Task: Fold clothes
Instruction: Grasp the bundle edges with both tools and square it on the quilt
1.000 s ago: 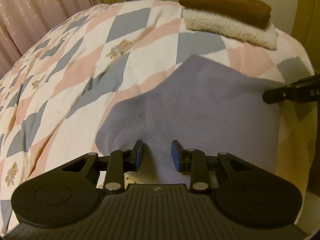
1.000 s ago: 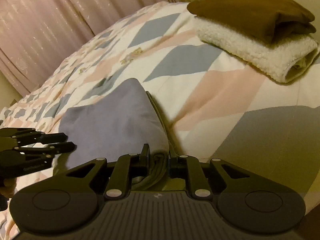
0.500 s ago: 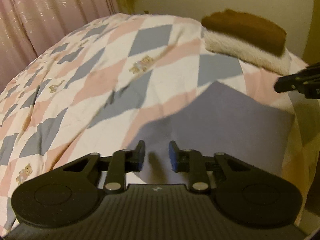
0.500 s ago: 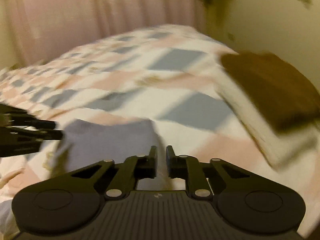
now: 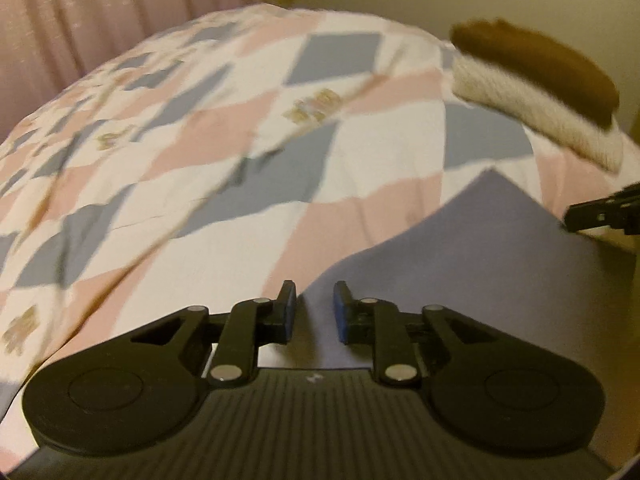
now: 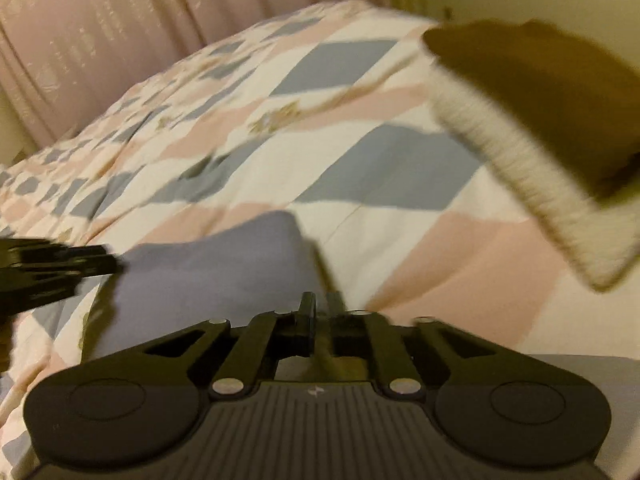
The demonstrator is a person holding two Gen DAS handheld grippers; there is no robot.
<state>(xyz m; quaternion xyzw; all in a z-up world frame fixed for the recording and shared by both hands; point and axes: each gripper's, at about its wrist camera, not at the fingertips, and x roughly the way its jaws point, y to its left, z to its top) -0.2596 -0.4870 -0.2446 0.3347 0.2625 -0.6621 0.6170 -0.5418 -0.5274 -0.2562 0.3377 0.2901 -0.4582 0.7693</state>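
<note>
With my right gripper (image 6: 320,312) pinching the grey garment's (image 6: 224,264) edge and my left gripper (image 5: 315,312) apart and empty, I should carry it level.

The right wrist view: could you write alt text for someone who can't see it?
A black gripper, nearly shut, pinches the edge of a folded grey-purple cloth on a bed with a pink, grey and white diamond quilt. A brown garment lies on a cream fleece at right; the other gripper shows at left, pink curtains behind.
</note>
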